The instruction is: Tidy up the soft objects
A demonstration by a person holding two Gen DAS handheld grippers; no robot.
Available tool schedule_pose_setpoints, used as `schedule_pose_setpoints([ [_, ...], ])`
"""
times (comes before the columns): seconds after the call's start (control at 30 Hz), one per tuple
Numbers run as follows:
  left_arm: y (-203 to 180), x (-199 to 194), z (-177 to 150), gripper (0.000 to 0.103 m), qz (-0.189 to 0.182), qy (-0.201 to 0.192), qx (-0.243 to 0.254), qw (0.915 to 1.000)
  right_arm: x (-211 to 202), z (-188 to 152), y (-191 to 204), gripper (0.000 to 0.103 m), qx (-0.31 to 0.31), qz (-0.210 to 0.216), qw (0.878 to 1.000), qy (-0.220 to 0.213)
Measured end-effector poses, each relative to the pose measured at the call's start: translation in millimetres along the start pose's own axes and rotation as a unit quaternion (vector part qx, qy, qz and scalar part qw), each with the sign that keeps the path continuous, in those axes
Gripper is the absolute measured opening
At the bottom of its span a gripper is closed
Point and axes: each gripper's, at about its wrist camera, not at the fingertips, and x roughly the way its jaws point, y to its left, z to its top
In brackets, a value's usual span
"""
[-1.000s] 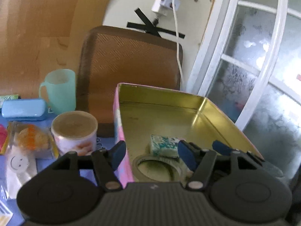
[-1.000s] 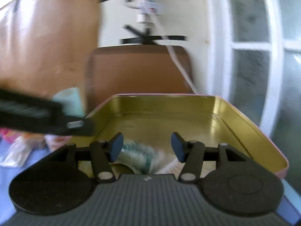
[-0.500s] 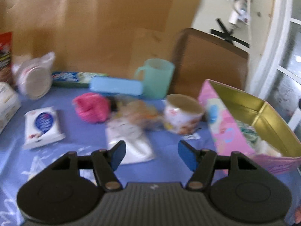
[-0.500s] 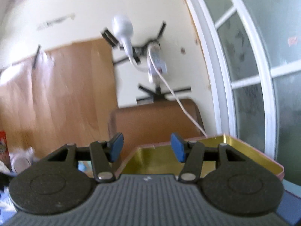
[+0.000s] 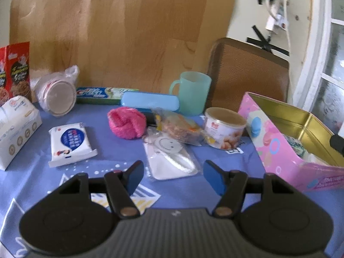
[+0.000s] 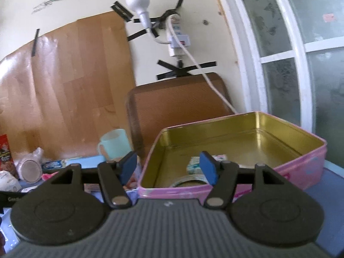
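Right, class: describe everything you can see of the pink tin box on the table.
The pink tin box is a rectangular metal tin, lid off, with shiny gold inner walls and pink outer sides printed with pastel shapes. It stands upright on the blue tablecloth at the right end, in front of a brown chair back. Inside lie a small teal-patterned packet and a tape roll. No claw touches it; a food can stands close beside it.

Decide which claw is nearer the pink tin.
Right. The right claw hovers open just before the pink tin; the left claw points at the packets beside it.
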Motion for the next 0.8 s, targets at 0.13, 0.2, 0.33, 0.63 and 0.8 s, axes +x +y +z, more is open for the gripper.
schedule_pose_setpoints([
  [0.13,-11.1,-3.7,-3.2,0.065,-0.020,-0.013,0.021,0.9995,0.2,3.6,-13.2,0.068,0.021,-0.025,0.999,0.001],
  [0.2,-15.2,-5.6,-4.9,0.069,-0.026,-0.016,0.030,0.9991,0.9,3.8,-14.1,0.068,0.021,-0.031,0.999,0.002],
  [0.33,-22.1,-10.9,-8.0,0.071,-0.031,-0.025,0.050,0.9980,-1.7,2.1,-6.0,0.069,0.013,-0.035,0.999,-0.003],
  [0.63,-31.2,-19.4,-14.6,0.071,-0.054,-0.028,0.069,0.9958,-2.7,0.6,2.8,0.071,0.000,-0.031,1.000,-0.004],
  [0.8,-27.9,-21.0,-16.3,0.071,-0.051,-0.034,0.076,0.9952,-1.1,0.6,5.2,0.071,-0.008,-0.026,1.000,-0.002],
])
